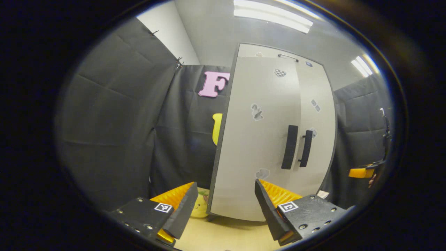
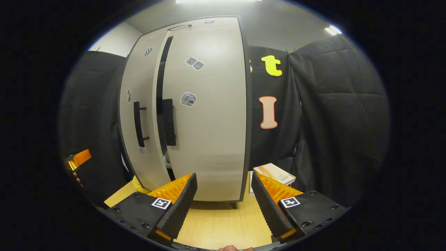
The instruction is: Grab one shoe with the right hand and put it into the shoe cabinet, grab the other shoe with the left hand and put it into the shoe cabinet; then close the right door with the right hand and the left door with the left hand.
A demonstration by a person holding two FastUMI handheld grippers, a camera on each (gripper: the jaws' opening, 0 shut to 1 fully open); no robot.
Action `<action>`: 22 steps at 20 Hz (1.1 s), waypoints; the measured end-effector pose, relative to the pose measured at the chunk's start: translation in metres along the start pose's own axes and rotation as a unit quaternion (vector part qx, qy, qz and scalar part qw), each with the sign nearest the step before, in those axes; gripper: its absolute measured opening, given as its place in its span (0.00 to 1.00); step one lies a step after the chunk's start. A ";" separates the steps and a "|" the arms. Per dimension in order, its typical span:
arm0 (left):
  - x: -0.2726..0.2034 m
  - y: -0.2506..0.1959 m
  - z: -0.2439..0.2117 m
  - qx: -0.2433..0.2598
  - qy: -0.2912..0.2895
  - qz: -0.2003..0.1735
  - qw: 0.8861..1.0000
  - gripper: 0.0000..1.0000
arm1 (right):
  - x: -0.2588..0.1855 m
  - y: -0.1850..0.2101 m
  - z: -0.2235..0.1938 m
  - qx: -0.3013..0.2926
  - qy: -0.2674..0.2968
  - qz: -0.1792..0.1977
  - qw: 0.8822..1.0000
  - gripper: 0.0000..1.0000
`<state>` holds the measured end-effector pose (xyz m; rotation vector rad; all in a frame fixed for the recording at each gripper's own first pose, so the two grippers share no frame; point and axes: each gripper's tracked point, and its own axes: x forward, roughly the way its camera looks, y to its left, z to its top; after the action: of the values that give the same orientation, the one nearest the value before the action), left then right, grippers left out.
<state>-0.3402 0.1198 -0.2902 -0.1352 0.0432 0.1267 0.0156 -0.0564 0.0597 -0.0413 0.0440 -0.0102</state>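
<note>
The grey shoe cabinet (image 1: 264,139) stands upright on the wooden table (image 1: 223,233), close in front of my left gripper (image 1: 225,184). That gripper is open with nothing between its fingers. Two black handles (image 1: 290,146) sit side by side where the doors meet. In the right gripper view the cabinet (image 2: 205,104) shows a narrow dark gap (image 2: 160,87) between its two doors. My right gripper (image 2: 223,175) is open and empty, low in front of the right door. Each gripper also appears far off at the edge of the other's view: the right gripper (image 1: 362,172) and the left gripper (image 2: 78,158).
A yellow soft toy (image 1: 200,207) lies at the cabinet's left foot. A flat box (image 2: 275,174) rests on the table (image 2: 223,216) to the right of the cabinet. Black cloth walls close in on both sides and behind.
</note>
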 end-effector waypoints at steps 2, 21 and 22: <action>0.001 0.006 -0.005 -0.001 0.003 -0.004 1.000 0.94 | 0.000 0.003 0.000 -0.003 0.007 -0.002 1.000 0.98; -0.010 -0.015 0.008 0.047 0.002 0.035 0.998 0.93 | 0.031 -0.021 -0.004 -0.007 -0.002 0.062 0.998 0.97; -0.014 -0.023 0.009 0.048 0.000 0.045 0.998 0.99 | 0.036 -0.026 -0.004 -0.006 -0.005 0.078 0.997 1.00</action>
<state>-0.3504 0.0966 -0.2773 -0.0368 0.0557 0.2148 0.0510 -0.0826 0.0552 -0.0495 0.0369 0.1460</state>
